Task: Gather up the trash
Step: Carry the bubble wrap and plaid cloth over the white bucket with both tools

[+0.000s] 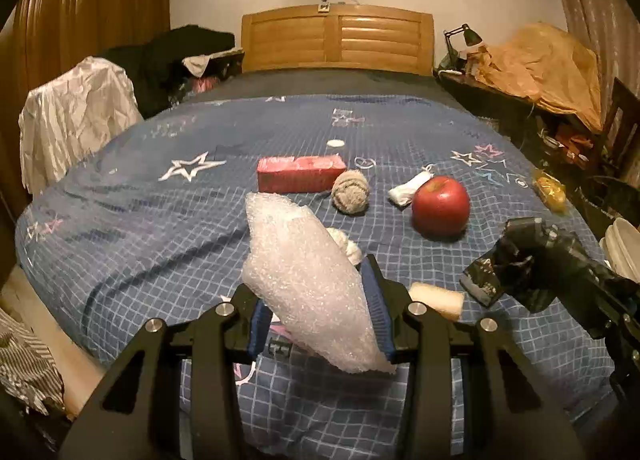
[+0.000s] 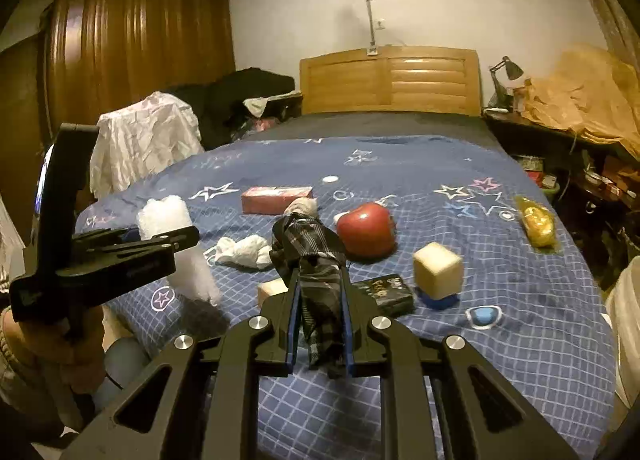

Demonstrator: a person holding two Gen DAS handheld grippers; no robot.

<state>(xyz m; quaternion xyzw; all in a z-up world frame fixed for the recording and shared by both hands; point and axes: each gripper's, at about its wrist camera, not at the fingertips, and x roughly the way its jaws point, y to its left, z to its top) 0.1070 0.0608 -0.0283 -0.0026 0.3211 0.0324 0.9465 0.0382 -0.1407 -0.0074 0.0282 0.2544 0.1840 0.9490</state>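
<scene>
— Blue checked bedspread with star prints (image 1: pixel 160 227) fills both frames, wooden headboard (image 1: pixel 338 37) at top centre. What's the left claw (image 1: pixel 320 324) doing?

— Pinching a white crumpled sheet of bubble wrap (image 1: pixel 304 280), raised above the bed at lower centre of the left wrist view.

— And the right claw (image 2: pixel 320 324)?

— Pressed onto a dark striped crumpled wrapper (image 2: pixel 316 276), lower centre of the right wrist view. Beyond it lie a red apple (image 2: pixel 368 234), a crumpled white tissue (image 2: pixel 244 252) and a pink rectangular box (image 2: pixel 276 199).
</scene>
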